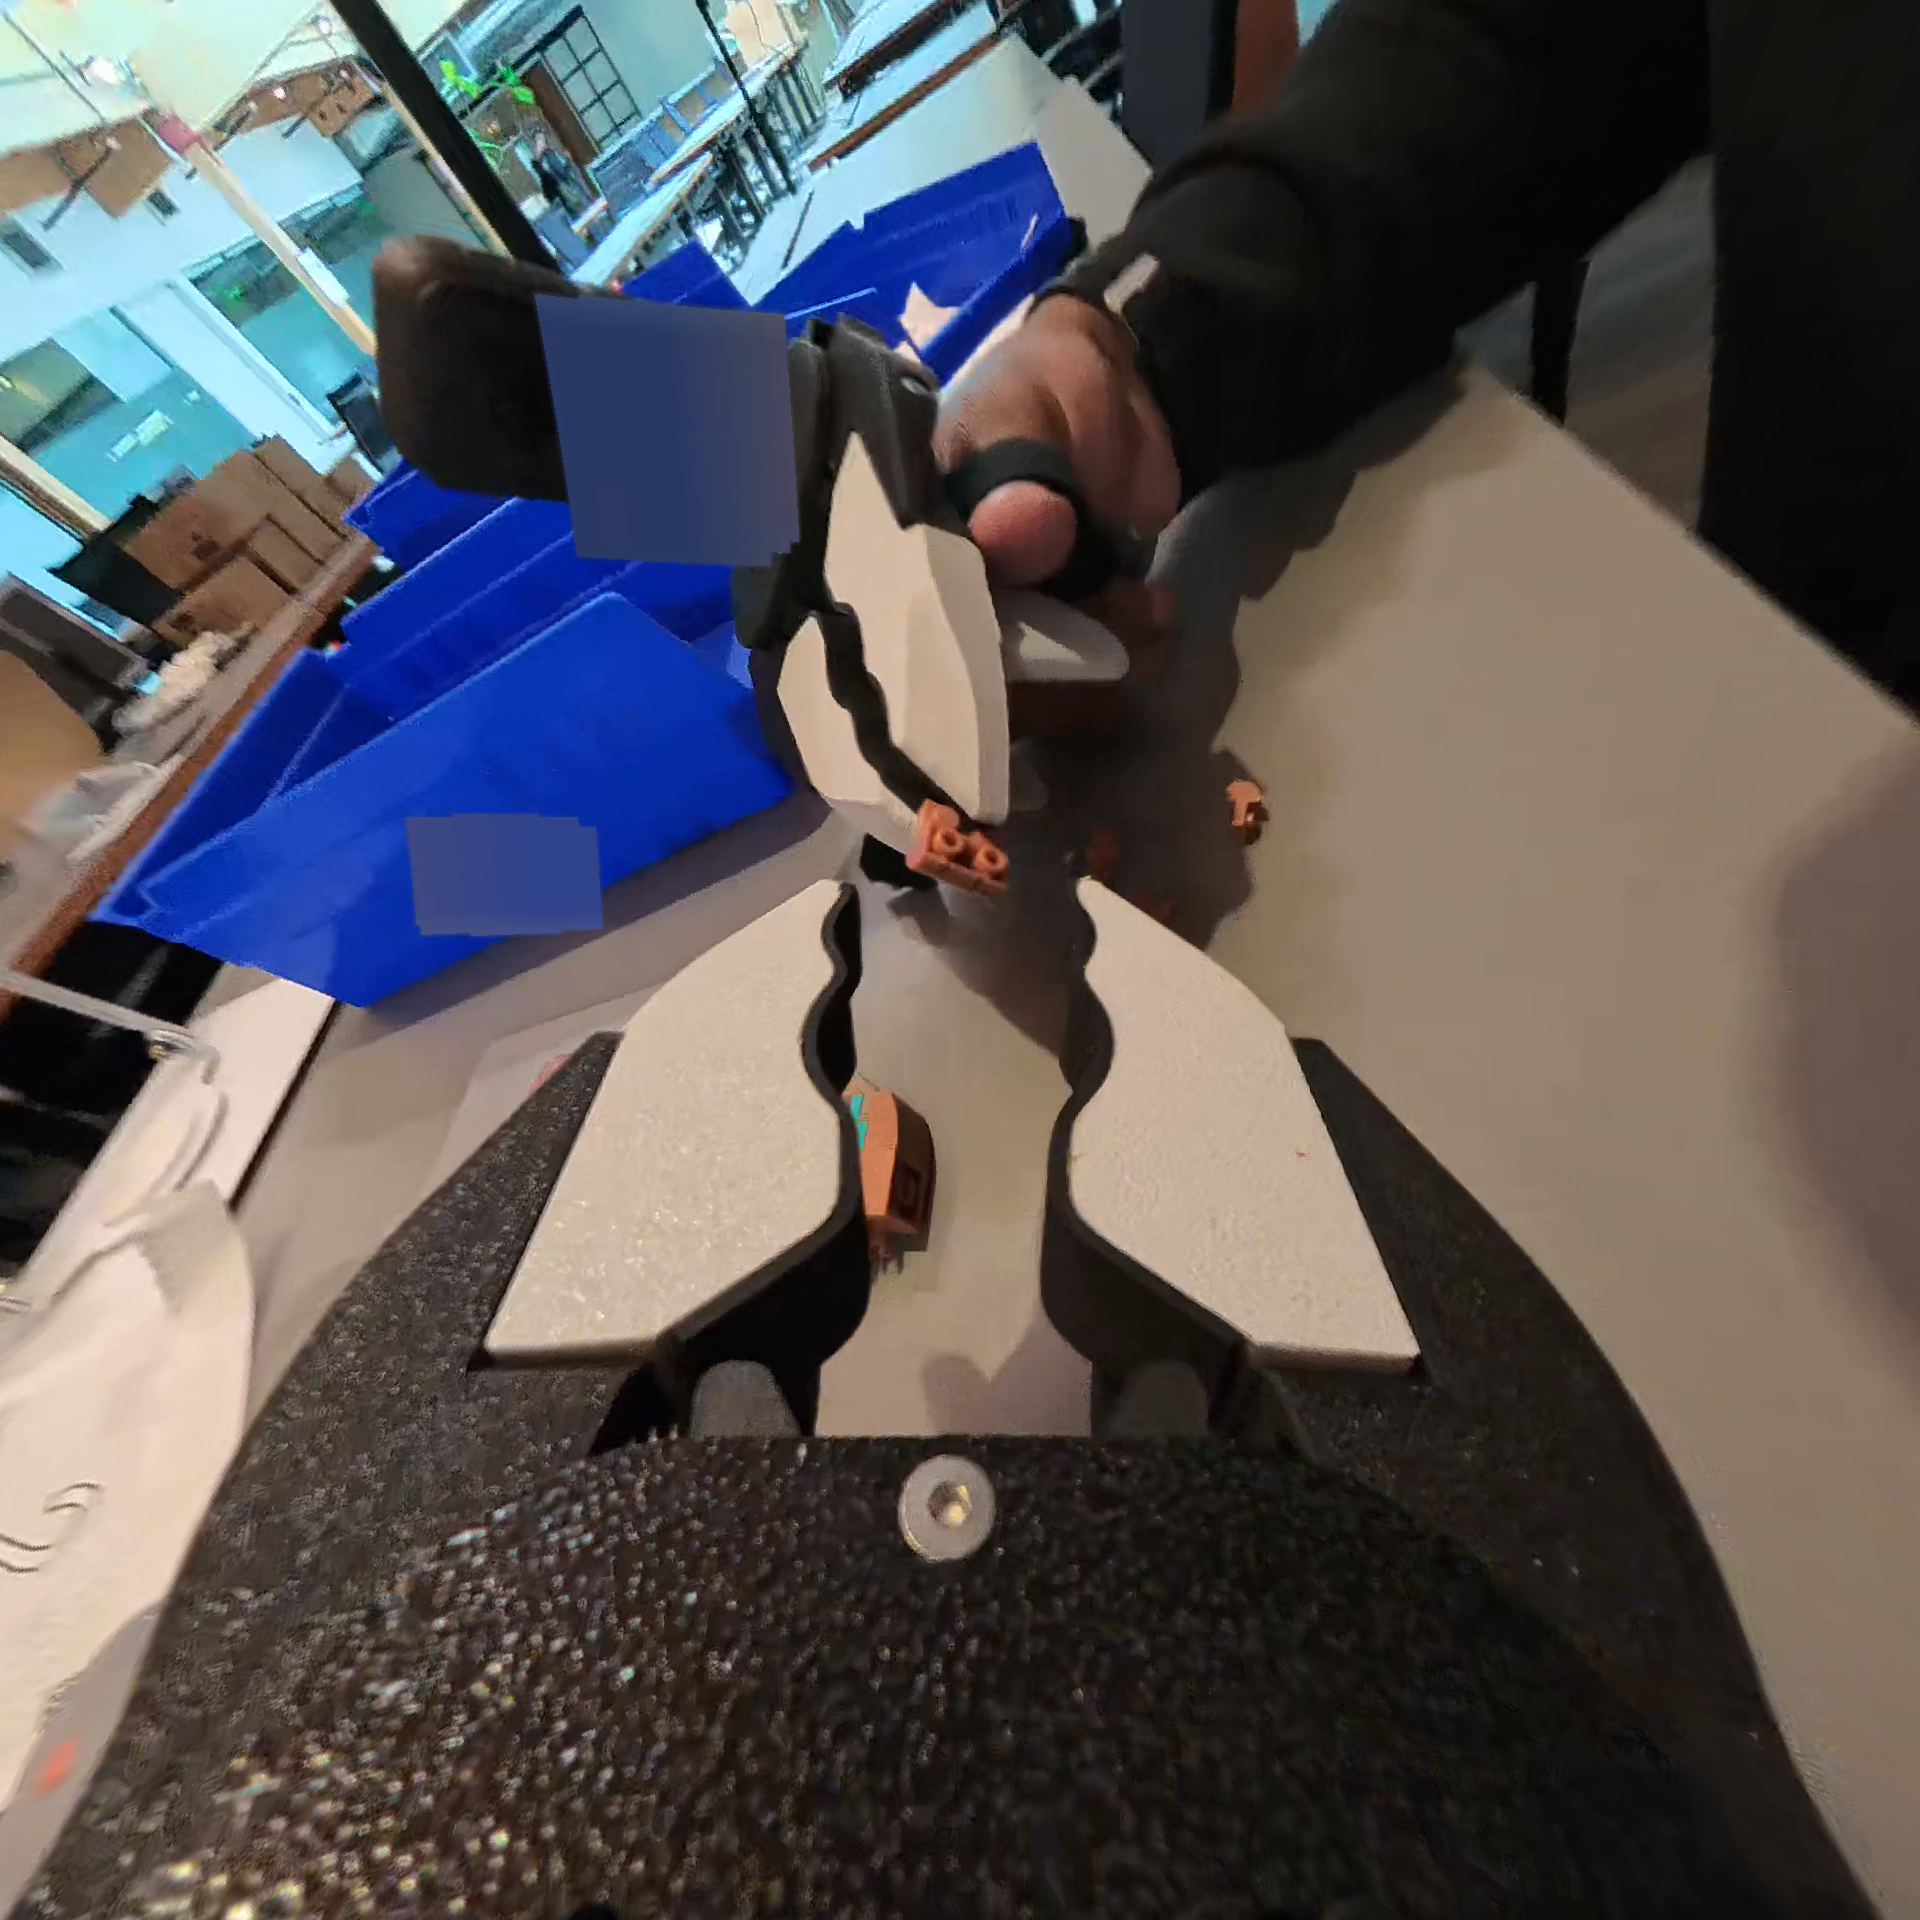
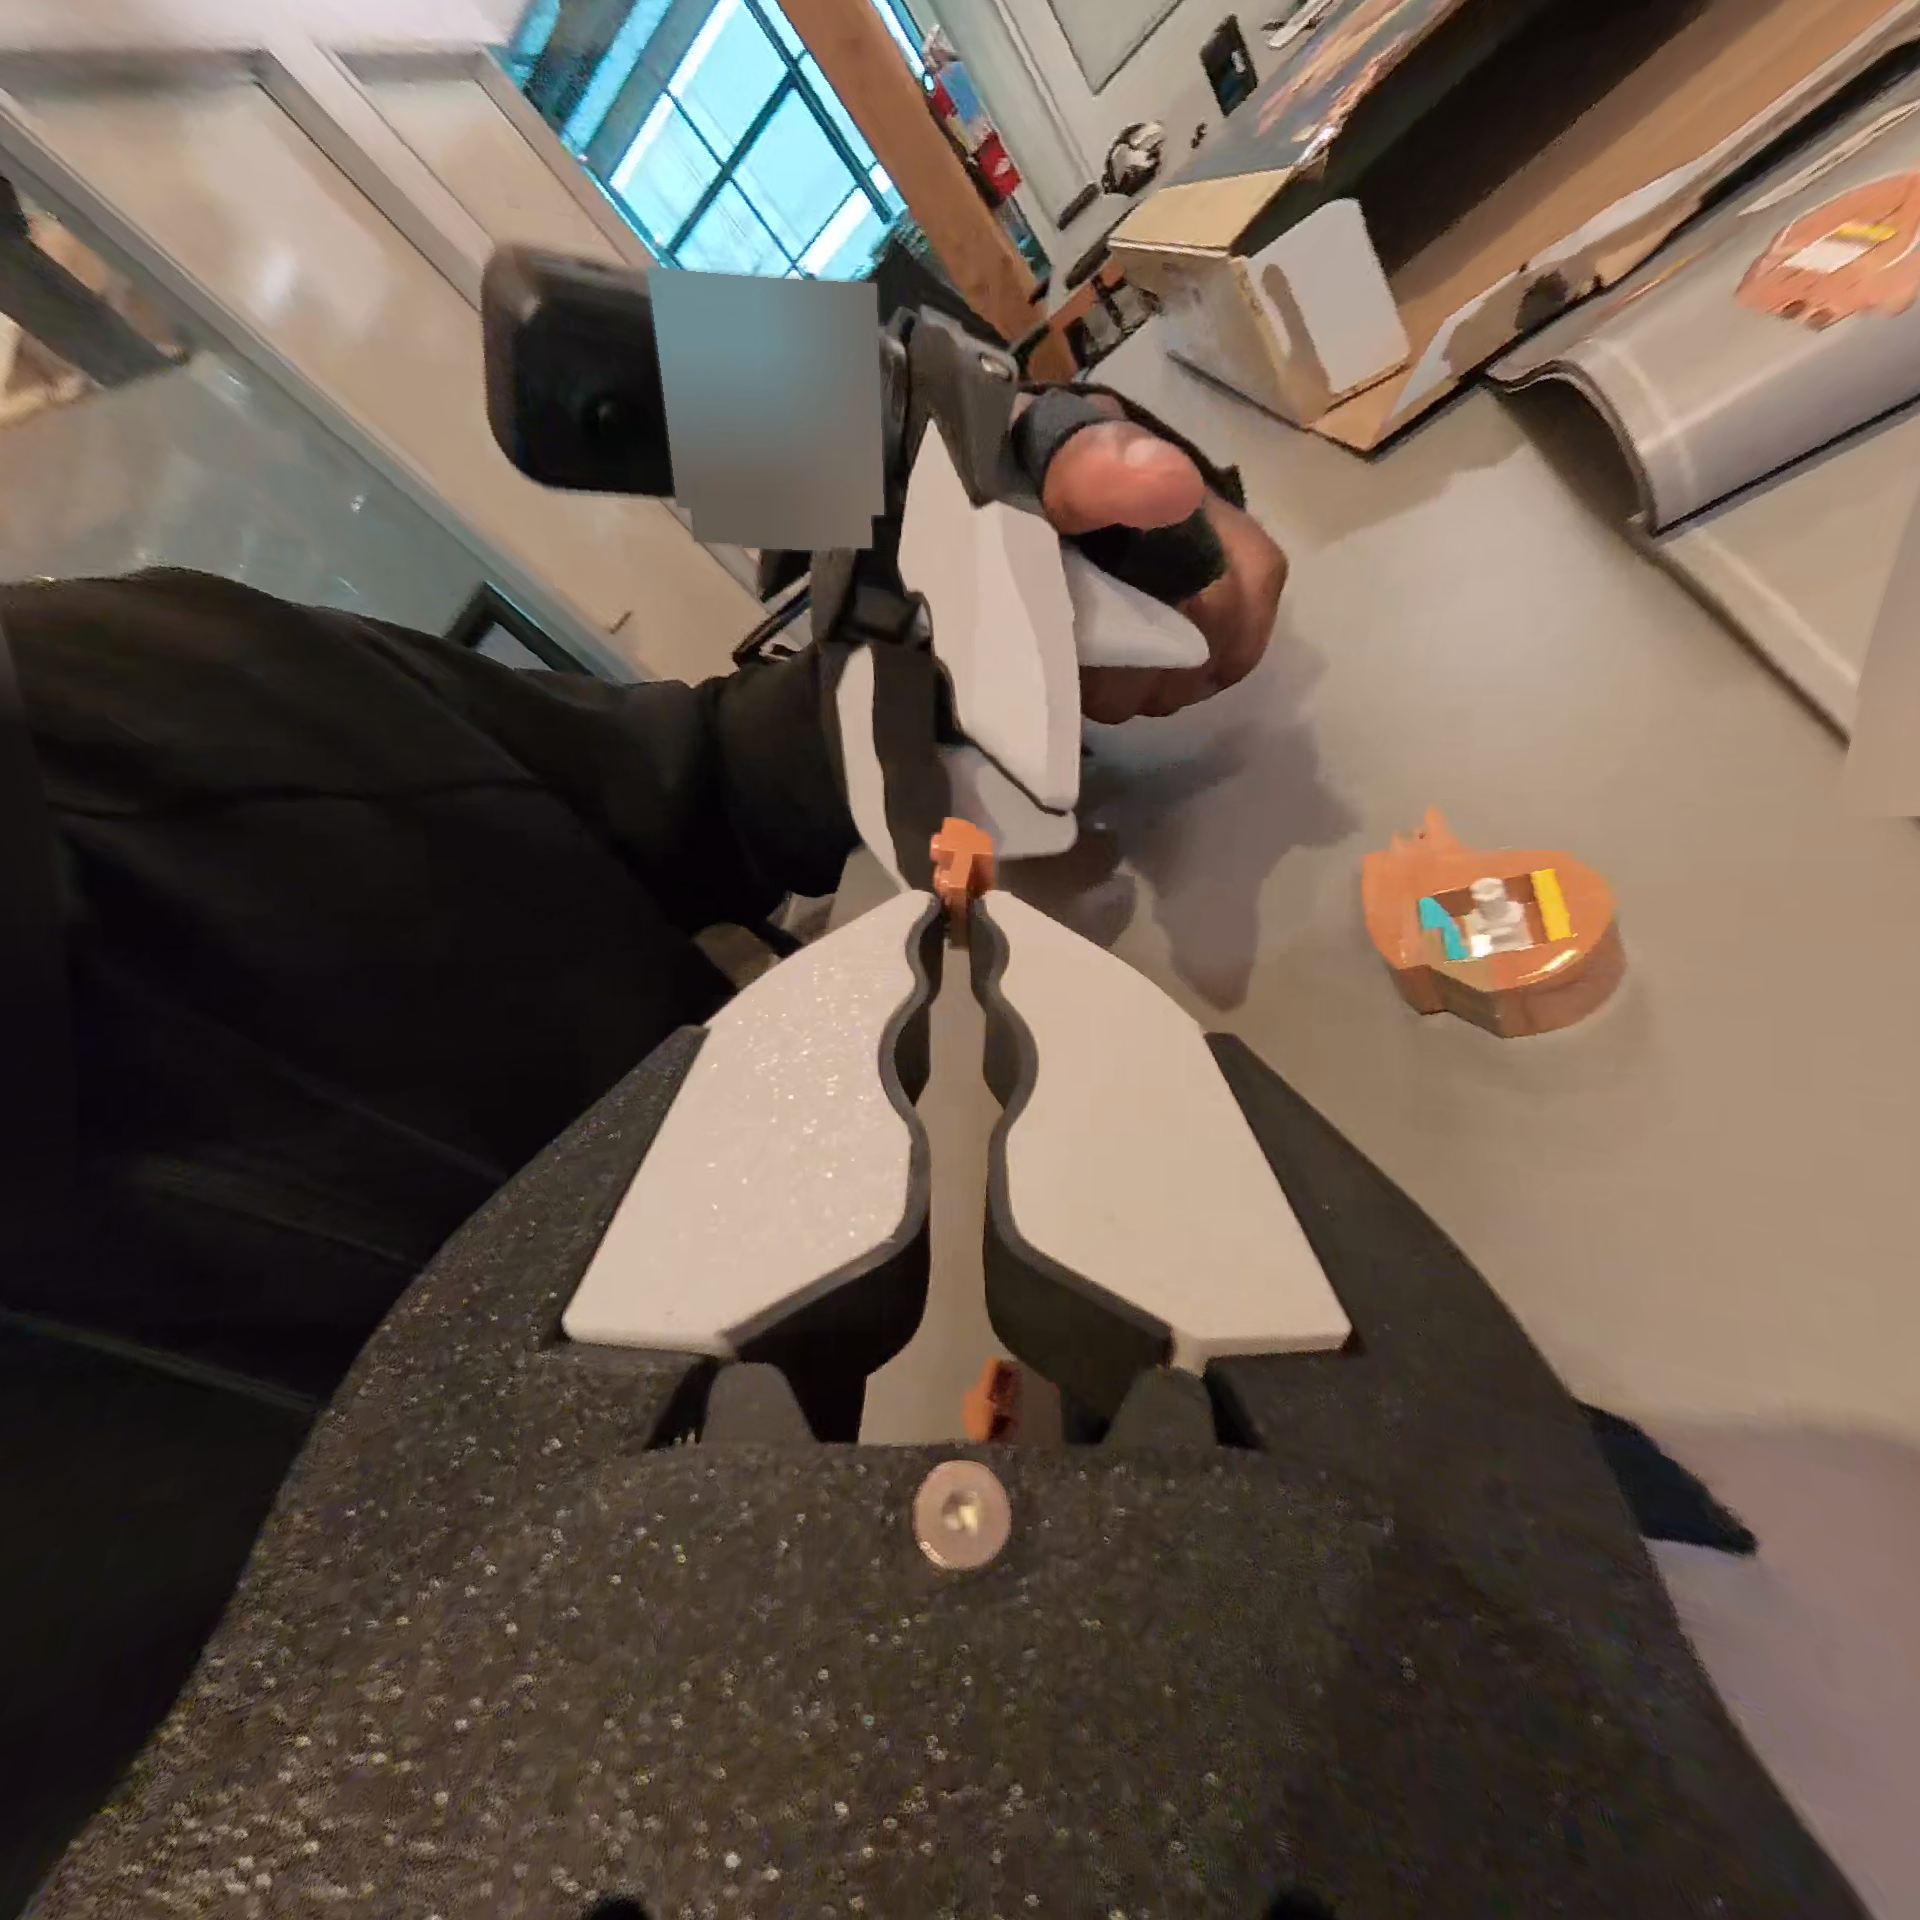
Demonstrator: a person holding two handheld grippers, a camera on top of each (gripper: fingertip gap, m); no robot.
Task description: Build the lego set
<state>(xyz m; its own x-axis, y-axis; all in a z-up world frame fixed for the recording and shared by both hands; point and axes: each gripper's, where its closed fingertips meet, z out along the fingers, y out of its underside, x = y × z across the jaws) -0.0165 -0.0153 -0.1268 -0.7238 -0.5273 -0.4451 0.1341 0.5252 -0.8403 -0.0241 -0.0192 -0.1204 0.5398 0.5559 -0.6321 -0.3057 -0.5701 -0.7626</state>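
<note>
My right gripper (image 2: pixel 958 914) pinches a small orange brick (image 2: pixel 961 857); only its view shows the brick model (image 2: pixel 1496 940). My left gripper (image 1: pixel 961 904) looks spread; only there, blue bins (image 1: pixel 499 790).

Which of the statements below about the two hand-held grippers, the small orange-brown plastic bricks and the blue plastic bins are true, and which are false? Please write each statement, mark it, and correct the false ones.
1. The right gripper pinches a small orange-brown plastic brick at its fingertips. True.
2. The left gripper is closed on a brick. False: its fingers stand apart, with nothing between the tips.
3. Blue plastic bins stand on the grey table. True.
4. The rounded orange-brown brick assembly with a yellow and a teal piece is held in the air. False: it rests on the table.
</note>
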